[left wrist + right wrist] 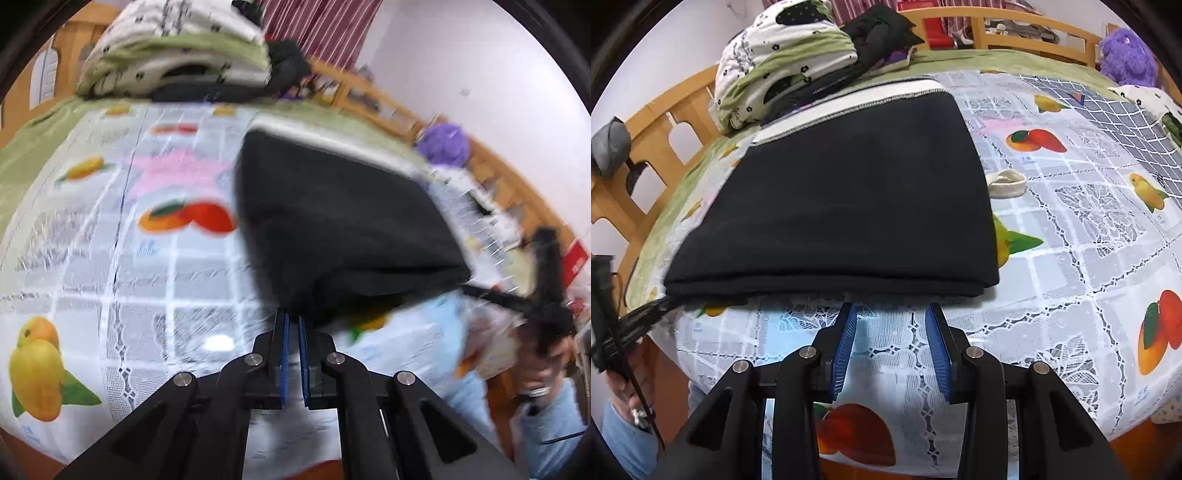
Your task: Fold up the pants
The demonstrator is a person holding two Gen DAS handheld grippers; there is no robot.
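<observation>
Pale strap loop [1006,183] beside pants [849,192]

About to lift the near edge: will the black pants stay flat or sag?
Likely sag: the pants are soft, layered cloth with drooping edges. Probably thick, so they'd bend bulkily. The lace cloth may drag along.

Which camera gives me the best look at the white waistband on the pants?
Right wrist view: the waistband runs sharp and whole along the far edge of the black pants. The left wrist view shows it only as a blurred pale strip.
</observation>
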